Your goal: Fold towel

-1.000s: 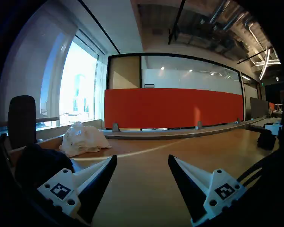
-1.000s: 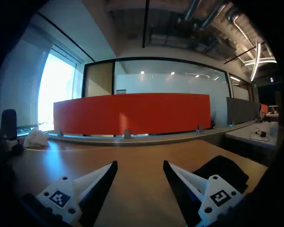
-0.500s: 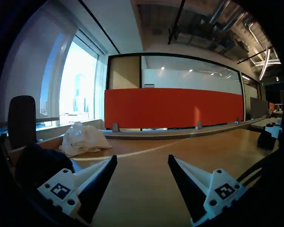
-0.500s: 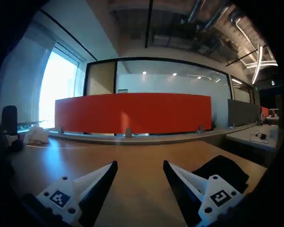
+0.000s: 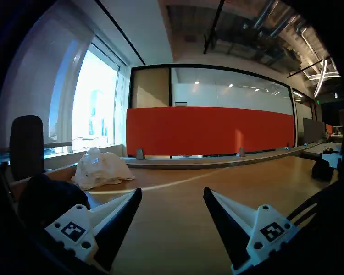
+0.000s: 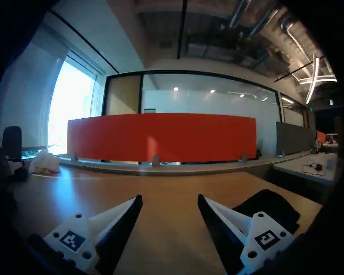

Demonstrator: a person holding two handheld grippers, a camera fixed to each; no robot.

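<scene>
We hold the left gripper [image 5: 172, 189] and the right gripper [image 6: 170, 197] level, low over the wooden desk [image 5: 172, 238], each spread wide and empty, with the crumpled white towel [image 5: 101, 167] lying well beyond the left-hand finger.

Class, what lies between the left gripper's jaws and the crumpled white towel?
Bare wooden table separates the left gripper from the towel, as the left gripper view shows.

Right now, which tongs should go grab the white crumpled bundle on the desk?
Left, probably. The left tongs are open, and the white bundle looks large and close in the left gripper view. From the right tongs, also open, it looks small and far off.
</scene>
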